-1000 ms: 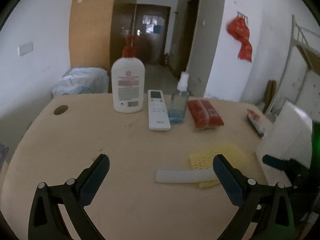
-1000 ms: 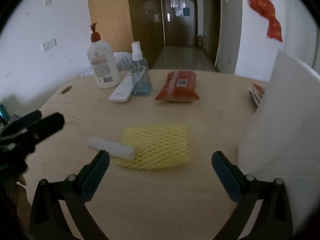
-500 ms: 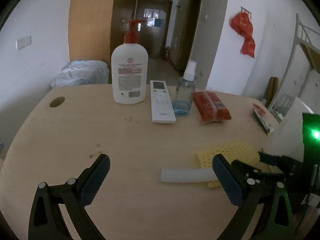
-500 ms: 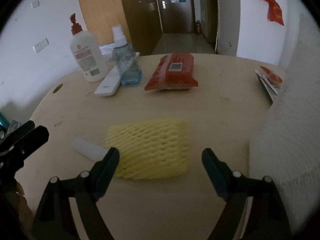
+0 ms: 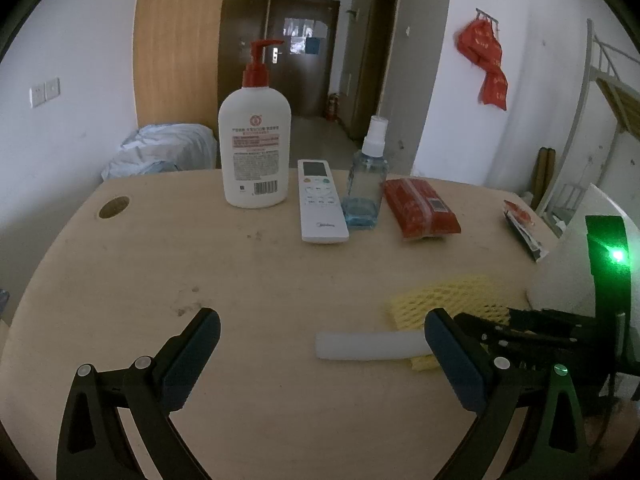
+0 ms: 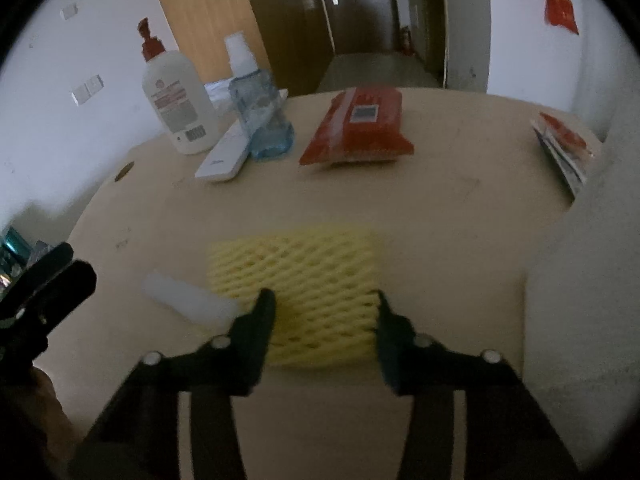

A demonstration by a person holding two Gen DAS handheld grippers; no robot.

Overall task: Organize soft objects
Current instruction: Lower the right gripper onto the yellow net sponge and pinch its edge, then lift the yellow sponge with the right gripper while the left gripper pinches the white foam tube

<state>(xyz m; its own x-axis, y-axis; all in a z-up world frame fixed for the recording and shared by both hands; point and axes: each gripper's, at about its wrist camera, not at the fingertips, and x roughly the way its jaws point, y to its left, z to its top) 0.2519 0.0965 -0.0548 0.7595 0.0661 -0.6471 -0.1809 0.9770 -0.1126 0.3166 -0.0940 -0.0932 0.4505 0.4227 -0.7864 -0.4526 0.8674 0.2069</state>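
A yellow foam net [image 6: 296, 276] lies flat on the tan table [image 6: 440, 208], also seen in the left wrist view [image 5: 444, 300]. A white foam strip [image 5: 368, 346] lies against its left edge and shows in the right wrist view [image 6: 184, 296]. My right gripper [image 6: 324, 320] is low over the net's near part, its jaws narrowed to either side of the net; I cannot tell if they pinch it. My left gripper [image 5: 320, 340] is open and empty, just before the white strip. A red soft pack [image 6: 360, 128] lies further back.
A lotion pump bottle [image 5: 254, 152], a white remote [image 5: 320, 200] and a blue spray bottle [image 5: 366, 184] stand at the table's far side. A small red packet [image 5: 522, 228] lies at the right edge. A large white object [image 6: 588, 280] stands at the right.
My right gripper has come forward and down onto the yellow net, and its jaws have narrowed a great deal. My left gripper stayed open and shifted slightly.
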